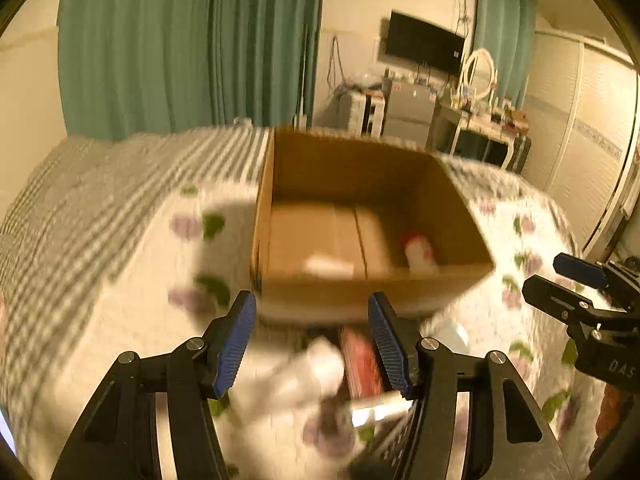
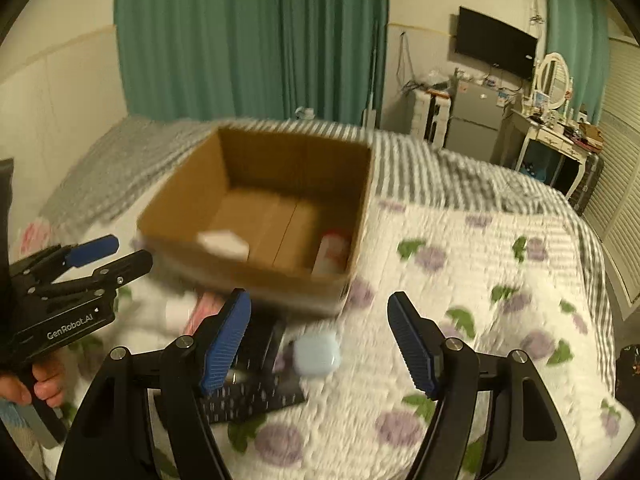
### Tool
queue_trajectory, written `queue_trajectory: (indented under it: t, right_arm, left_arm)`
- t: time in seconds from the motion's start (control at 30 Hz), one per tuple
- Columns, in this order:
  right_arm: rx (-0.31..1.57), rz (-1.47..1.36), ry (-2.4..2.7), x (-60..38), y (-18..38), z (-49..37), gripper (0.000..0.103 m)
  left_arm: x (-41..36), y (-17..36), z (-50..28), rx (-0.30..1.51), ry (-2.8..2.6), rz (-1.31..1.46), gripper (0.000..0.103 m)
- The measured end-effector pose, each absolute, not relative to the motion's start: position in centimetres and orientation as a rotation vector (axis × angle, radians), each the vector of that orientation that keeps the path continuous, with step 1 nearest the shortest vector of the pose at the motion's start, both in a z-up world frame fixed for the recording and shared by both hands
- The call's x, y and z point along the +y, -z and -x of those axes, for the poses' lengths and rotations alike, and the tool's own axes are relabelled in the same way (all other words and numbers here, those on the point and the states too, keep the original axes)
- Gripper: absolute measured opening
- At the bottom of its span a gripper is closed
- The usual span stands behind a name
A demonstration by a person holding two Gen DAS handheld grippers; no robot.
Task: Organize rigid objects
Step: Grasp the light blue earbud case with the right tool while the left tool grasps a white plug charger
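Right wrist view reads "GenRobot.AI" on the left hand-held gripper (image 2: 114, 254).

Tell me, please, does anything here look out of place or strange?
Nothing is clearly damaged or spilled. Several items still lie loose on the quilt before the cardboard box, including a pale blue case. Blur hides details.

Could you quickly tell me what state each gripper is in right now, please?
Left gripper: open, holding nothing.
Right gripper: open, holding nothing.
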State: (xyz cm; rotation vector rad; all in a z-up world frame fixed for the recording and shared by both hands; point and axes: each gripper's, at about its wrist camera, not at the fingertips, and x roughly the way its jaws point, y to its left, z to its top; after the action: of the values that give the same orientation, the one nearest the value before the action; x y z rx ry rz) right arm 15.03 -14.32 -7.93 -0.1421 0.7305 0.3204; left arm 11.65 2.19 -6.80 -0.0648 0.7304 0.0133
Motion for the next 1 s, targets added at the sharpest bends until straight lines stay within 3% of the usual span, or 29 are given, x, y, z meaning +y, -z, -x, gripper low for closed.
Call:
queue_trajectory:
  t: [0.5,0.7,1.0]
  right_arm:
    - [0.914,0.166,-0.386,-13.9,16.4,-18.8,0.071]
    - [0.994,0.189,-0.401,-13.3,19.8,-20.7,0.049]
    - [0.962,0.129,-0.428,-15.0,18.2,-19.4,0.048]
  left_arm:
    - [1.0,11.4,-11.0,0.856,-0.086,-0.072,0.061]
    - [0.2,12.3,-11.5,0.89,-0.076,-0.103,0.061]
    - [-1.8,12.3,-10.5,0.919,0.018,-0.056,0.061]
